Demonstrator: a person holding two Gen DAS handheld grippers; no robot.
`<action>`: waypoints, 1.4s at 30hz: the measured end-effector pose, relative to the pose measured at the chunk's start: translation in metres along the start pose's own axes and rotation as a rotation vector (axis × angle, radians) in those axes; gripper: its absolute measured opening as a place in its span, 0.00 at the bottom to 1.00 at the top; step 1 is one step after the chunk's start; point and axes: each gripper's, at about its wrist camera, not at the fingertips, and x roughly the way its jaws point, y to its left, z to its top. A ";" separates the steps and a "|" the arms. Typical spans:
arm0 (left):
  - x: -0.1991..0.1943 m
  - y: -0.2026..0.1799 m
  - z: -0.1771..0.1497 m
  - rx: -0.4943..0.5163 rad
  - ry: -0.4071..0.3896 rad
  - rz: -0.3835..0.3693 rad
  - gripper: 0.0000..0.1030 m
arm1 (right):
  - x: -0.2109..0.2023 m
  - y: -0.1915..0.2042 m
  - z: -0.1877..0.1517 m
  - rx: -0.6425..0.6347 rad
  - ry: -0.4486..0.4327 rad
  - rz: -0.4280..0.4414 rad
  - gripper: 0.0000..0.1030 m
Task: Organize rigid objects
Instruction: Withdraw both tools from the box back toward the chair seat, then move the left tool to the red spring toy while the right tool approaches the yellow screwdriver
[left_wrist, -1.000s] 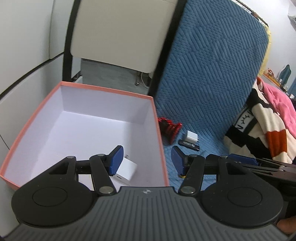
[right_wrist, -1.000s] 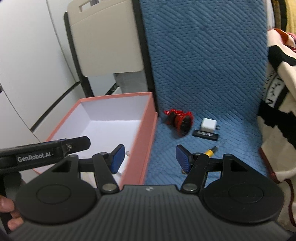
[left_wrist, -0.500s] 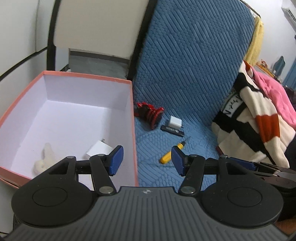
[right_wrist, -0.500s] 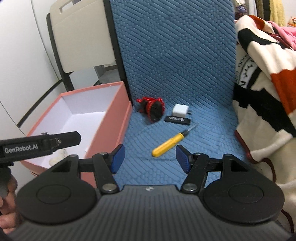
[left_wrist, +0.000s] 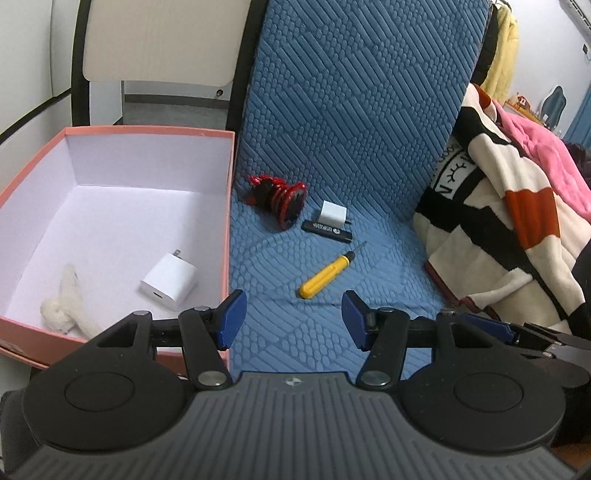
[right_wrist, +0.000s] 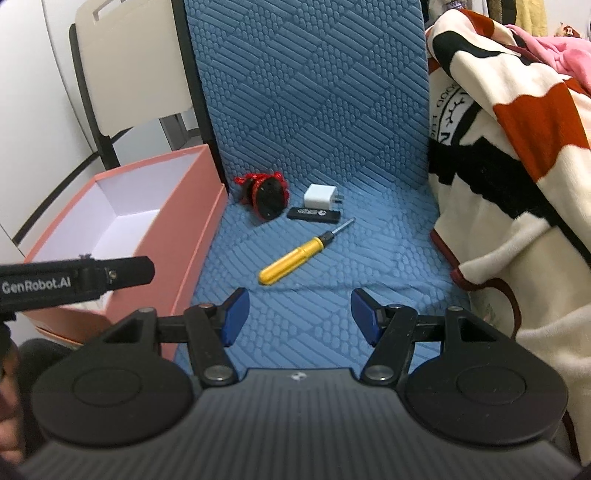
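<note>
Screwdriver (right_wrist: 295, 253) lies beyond the right tool's (right_wrist: 299, 314) empty, parted jaws.

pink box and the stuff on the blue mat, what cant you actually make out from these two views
- Pink box floor, right wrist view: hidden by its near wall and the left gripper; the white charger and fluffy white thing show only in the left wrist view.
- Black stick: print too small to read in both views.
- Red and black object: too small to identify.
- Right gripper, left wrist view: cut by the edge.
</note>
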 end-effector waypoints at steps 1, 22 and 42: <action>0.001 -0.002 -0.001 0.000 0.003 0.001 0.61 | 0.000 -0.001 -0.003 0.000 0.001 -0.001 0.62; 0.062 -0.029 0.001 -0.007 0.070 -0.008 0.61 | 0.031 -0.032 -0.015 0.073 0.027 0.013 0.62; 0.134 -0.040 0.044 0.093 0.054 -0.039 0.61 | 0.067 -0.043 0.000 0.096 -0.047 0.056 0.62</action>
